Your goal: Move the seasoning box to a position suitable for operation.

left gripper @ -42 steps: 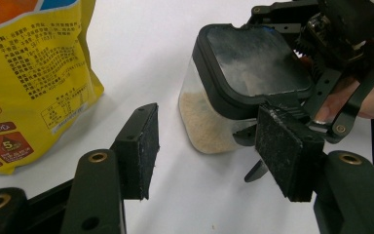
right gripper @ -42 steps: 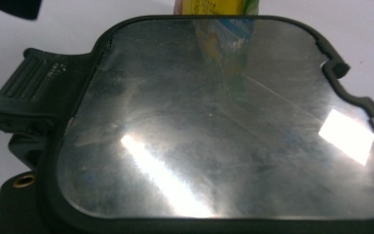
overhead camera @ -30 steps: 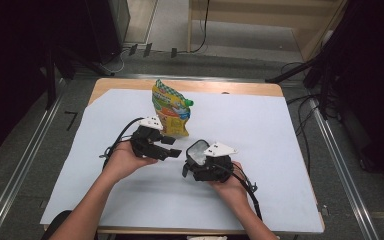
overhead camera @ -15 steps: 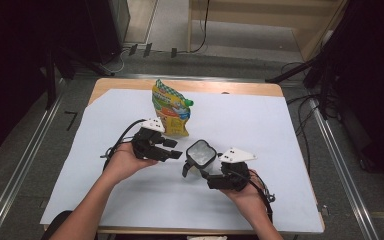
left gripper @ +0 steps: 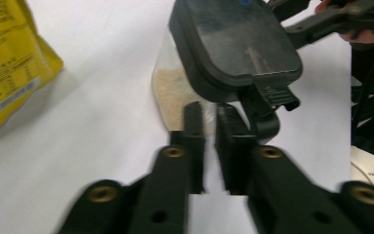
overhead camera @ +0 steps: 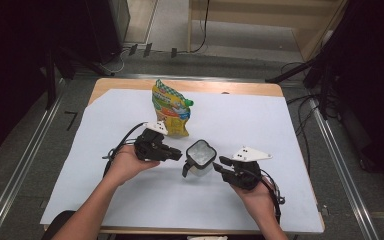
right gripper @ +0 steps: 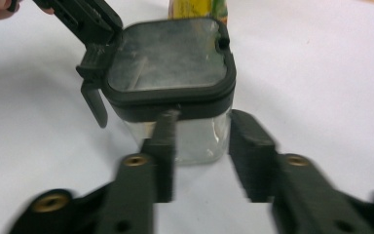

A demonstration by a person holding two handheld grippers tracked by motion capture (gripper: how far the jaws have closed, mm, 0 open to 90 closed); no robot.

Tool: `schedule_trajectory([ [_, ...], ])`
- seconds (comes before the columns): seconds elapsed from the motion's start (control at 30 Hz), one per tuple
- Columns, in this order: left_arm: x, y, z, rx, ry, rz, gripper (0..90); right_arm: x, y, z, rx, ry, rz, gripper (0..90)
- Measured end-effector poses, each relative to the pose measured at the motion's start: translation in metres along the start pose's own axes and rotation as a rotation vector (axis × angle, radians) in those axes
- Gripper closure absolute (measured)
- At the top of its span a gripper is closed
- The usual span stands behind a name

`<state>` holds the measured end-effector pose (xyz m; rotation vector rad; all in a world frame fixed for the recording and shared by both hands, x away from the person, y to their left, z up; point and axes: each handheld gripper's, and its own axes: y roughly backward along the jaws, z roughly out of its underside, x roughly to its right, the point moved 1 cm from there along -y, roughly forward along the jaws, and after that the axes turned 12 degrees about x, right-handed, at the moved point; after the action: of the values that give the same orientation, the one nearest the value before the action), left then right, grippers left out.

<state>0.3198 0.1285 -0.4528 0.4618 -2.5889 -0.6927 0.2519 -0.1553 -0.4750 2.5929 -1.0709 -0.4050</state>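
I see the bench [overhead camera: 260,120] under its white sheet, the yellow snack bag [overhead camera: 171,107] standing toward the far edge. Nearer me sits the clear container [overhead camera: 200,156], dark lid on, some pale grain inside. My left tongs [overhead camera: 176,154] have just been closing and now sit clenched beside the lid's latch [left gripper: 268,100], pinching nothing. My right tongs [overhead camera: 221,163] have just been narrowing, not yet gripping. I judge the opening barely begun: latch and lid remain

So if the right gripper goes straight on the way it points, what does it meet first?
The clear container with the black lid: it stands right ahead of the right gripper, probably its side wall first.
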Motion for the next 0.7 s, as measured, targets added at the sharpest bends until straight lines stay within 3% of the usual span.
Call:
schedule_trajectory([
  [0.03, 0.003, -0.002, 0.000, 0.007, 0.001, 0.015, 90.0, 0.002, -0.001, 0.001, -0.018, -0.014, -0.016, 83.7],
  [0.1, 0.005, -0.003, -0.001, 0.006, -0.004, 0.015, 90.0, 0.001, -0.001, 0.002, -0.030, -0.015, -0.019, 90.0],
  [0.37, 0.010, -0.017, 0.004, -0.029, -0.011, 0.021, 90.0, -0.001, -0.005, 0.001, -0.039, -0.020, -0.015, 90.0],
  [0.5, 0.014, -0.020, 0.005, -0.027, -0.013, 0.014, 90.0, -0.001, -0.009, 0.001, -0.042, -0.019, -0.020, 90.0],
  [0.7, 0.021, -0.028, 0.005, -0.023, -0.041, 0.038, 90.0, 0.000, -0.013, 0.003, -0.062, -0.014, -0.004, 90.0],
])
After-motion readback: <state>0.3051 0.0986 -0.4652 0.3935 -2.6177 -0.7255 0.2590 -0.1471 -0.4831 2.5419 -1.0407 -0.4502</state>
